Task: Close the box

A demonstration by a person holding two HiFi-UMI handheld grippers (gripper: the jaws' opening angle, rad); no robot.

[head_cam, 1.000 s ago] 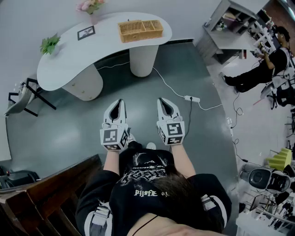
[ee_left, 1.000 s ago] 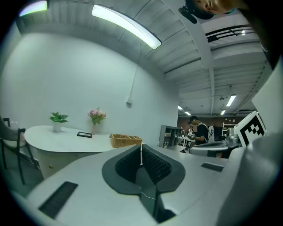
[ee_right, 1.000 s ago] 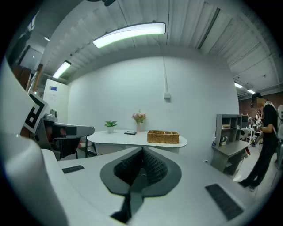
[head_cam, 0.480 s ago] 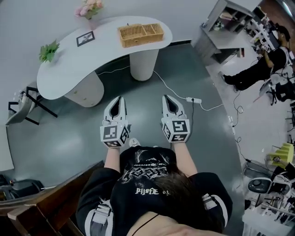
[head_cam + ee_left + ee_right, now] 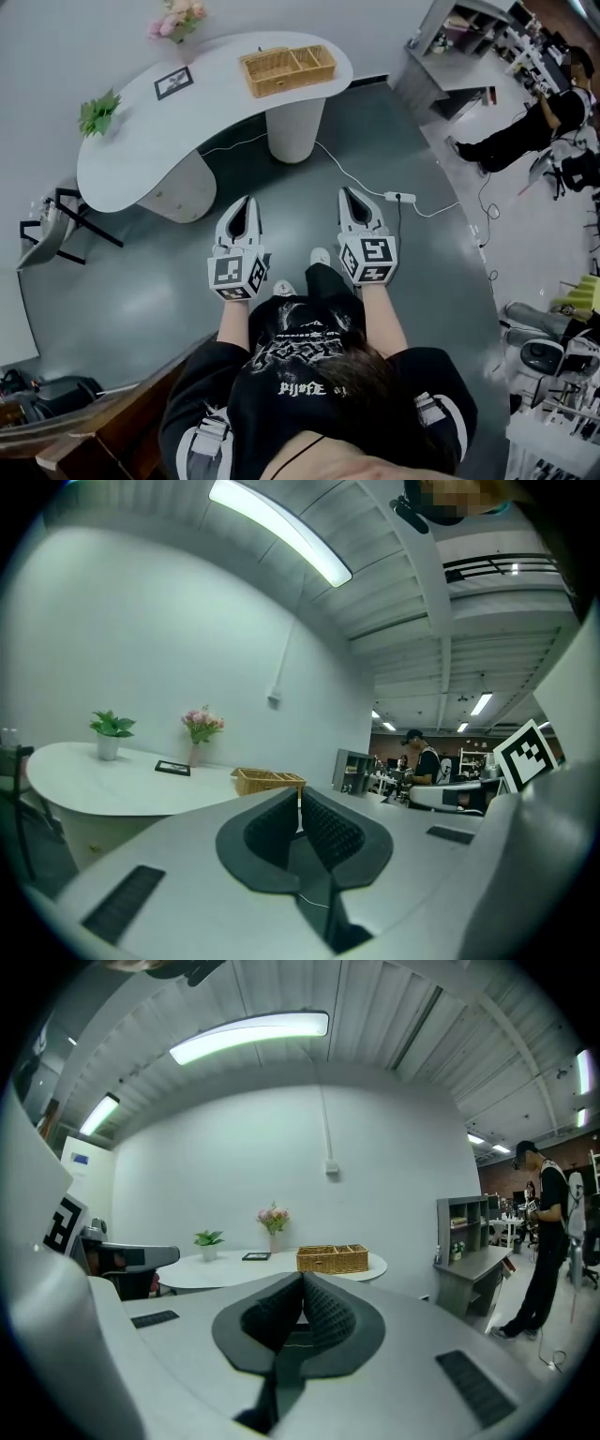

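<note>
My left gripper (image 5: 247, 202) and my right gripper (image 5: 346, 192) hang over the smooth grey floor (image 5: 122, 281). Both have their fingers pressed together on nothing. In the left gripper view only a hairline of light shows between the ribbed black pads (image 5: 332, 833).

The wicker box (image 5: 287, 69) sits at the far right end of the white curved table (image 5: 141, 150), well apart from both grippers. It is rectangular and woven, with dividers inside. Whether it has a lid, I cannot tell.

The small black picture frame (image 5: 173, 82) on the table is too small to read. The white print on my black shirt (image 5: 300, 361) has lettering I cannot make out. Each gripper carries a cube with black-and-white square markers (image 5: 234, 273), and these bear no words.

A leafy plant (image 5: 97, 91) and pink flowers (image 5: 175, 17) stand on the table. A white power strip (image 5: 398, 198) lies on the floor just beside my right gripper. A dark chair (image 5: 47, 220) at the left is partly cut off.
</note>
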